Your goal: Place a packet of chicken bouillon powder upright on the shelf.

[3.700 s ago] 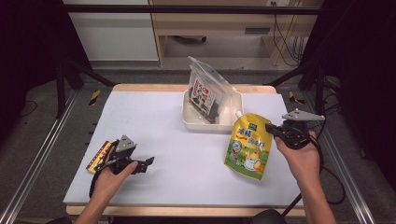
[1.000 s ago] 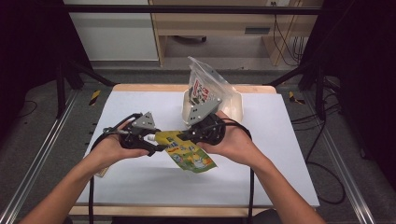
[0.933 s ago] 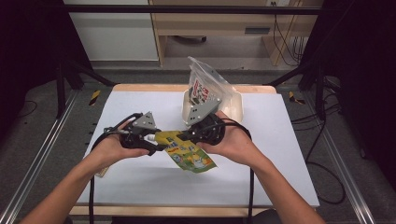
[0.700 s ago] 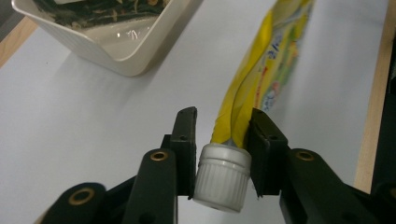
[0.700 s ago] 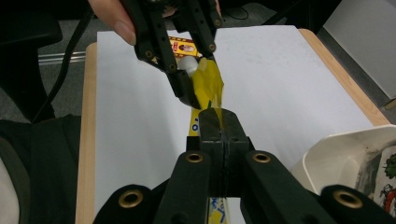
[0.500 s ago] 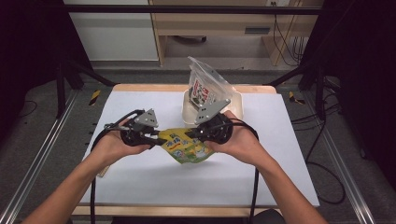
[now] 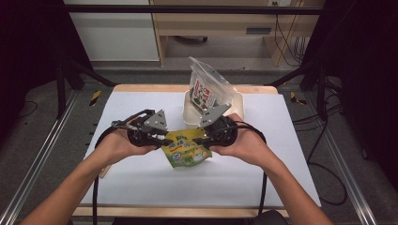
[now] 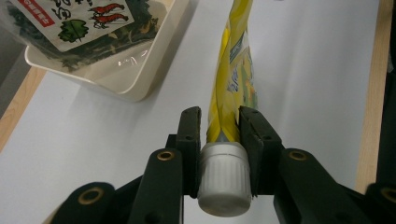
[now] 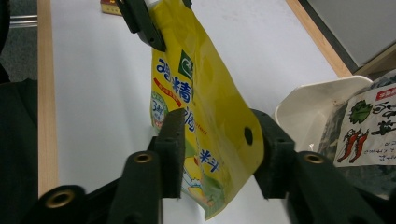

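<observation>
My left gripper [image 8: 219,140] clamps the white cap [image 8: 223,177] of the yellow pouch [image 7: 185,149], held above the table [image 7: 141,173]. My right gripper [image 9: 217,140] has just been opening; the pouch's bottom edge sits between its jaws, apparently unpressed.

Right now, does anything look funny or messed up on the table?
Nothing is spilled or broken. The yellow pouch hangs in the air between the claws: the left claw pinches its white cap, while the right claw stands open around its bottom edge.
</observation>
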`<state>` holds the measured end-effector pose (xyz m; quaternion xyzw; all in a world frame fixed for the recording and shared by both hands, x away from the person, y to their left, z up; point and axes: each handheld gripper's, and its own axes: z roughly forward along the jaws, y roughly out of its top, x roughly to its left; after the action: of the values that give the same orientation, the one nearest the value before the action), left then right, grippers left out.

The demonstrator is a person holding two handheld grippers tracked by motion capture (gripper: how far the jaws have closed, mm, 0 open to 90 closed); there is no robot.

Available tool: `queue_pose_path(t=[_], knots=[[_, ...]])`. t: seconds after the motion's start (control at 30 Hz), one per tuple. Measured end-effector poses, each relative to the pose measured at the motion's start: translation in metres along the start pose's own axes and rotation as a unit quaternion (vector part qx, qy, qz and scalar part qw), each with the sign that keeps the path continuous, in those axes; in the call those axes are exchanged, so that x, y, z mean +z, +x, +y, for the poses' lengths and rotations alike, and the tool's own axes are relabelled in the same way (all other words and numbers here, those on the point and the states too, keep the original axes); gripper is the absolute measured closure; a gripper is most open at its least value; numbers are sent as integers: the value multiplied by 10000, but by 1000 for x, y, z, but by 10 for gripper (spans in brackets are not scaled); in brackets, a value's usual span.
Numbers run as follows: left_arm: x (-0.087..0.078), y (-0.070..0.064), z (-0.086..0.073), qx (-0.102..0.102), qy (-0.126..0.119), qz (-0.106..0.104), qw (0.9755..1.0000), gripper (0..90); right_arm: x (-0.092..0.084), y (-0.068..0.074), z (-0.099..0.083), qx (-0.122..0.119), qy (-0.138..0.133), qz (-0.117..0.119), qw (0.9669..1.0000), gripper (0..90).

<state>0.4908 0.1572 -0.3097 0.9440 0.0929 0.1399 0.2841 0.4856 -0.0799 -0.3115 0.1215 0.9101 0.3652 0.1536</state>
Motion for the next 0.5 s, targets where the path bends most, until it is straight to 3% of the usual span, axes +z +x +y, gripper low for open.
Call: queue_pose_path(t=[0.1, 0.33, 0.5], knots=[[1, -1, 2, 45, -11, -25, 10000, 698, 1, -1, 3, -66, 72, 20, 10000, 534], [2, -3, 5, 106, -4, -34, 9999, 698, 10, -4, 7, -66, 250, 214, 9994, 562], [3, -3, 7, 108, -33, -51, 9999, 698, 16, -6, 9, -25, 395, 312, 9987, 723]])
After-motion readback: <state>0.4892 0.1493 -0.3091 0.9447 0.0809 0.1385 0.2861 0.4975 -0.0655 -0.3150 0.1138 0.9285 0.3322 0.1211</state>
